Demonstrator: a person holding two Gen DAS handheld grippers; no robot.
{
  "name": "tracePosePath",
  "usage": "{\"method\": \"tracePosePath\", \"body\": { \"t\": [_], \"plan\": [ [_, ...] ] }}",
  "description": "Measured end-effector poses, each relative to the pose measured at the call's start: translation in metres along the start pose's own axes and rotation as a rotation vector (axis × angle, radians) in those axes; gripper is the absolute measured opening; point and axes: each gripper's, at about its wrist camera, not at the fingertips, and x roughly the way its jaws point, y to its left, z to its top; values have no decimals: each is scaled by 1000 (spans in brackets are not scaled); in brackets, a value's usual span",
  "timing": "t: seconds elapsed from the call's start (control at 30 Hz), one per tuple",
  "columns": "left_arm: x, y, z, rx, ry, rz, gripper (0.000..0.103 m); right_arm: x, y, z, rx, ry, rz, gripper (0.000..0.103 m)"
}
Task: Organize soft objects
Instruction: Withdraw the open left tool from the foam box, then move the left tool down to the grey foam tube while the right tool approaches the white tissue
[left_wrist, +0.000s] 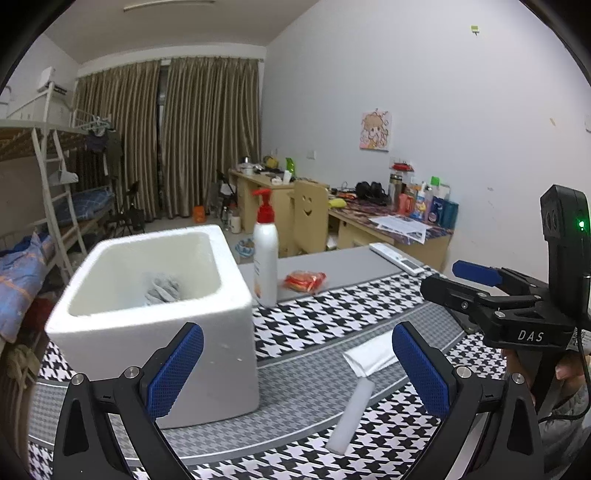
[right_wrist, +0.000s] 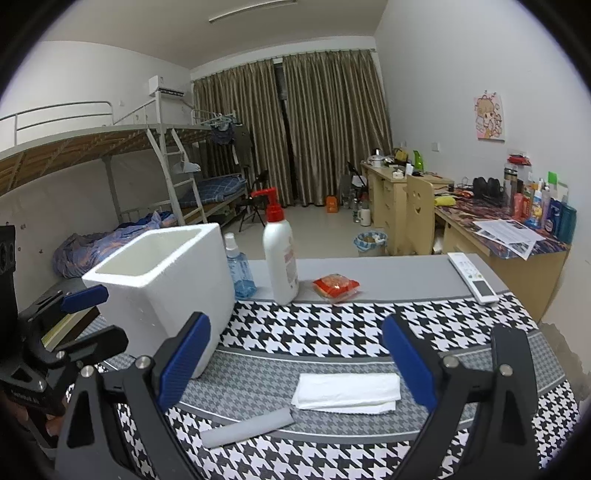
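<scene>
Beside foam box (right_wrist: 162, 291): bottle (right_wrist: 279, 254) (upright)

Your table cloth (right_wrist: 332, 332) is black-and-white houndstooth with grey bands. White foam box (right_wrist: 166, 280) holds a grey cloth (left_wrist: 162, 290). Folded tissue (right_wrist: 347, 393) is white, foam strip (right_wrist: 247, 428) grey. Your gripper pads (right_wrist: 184, 362) are blue. Pump bottle (right_wrist: 279, 254): white, red top. Snack packet (right_wrist: 336, 286): red-orange.

Cloth (left_wrist: 162, 290) in foam box (right_wrist: 162, 280); pump bottle (right_wrist: 279, 254) right of box; folded tissue (right_wrist: 347, 391) before them.
</scene>
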Motion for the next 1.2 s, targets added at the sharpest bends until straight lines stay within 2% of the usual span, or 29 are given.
{"method": "tracePosePath", "body": {
  "t": [0.3, 1.2],
  "plan": [
    [10, -6, -12, 9, 30, -14, 102, 2, -12, -9, 20, 17, -34, 96],
    [53, -31, -47, 56, 210, -105, 102, 23, -35, -37, 54, 121, -84, 96]
  ]
}}
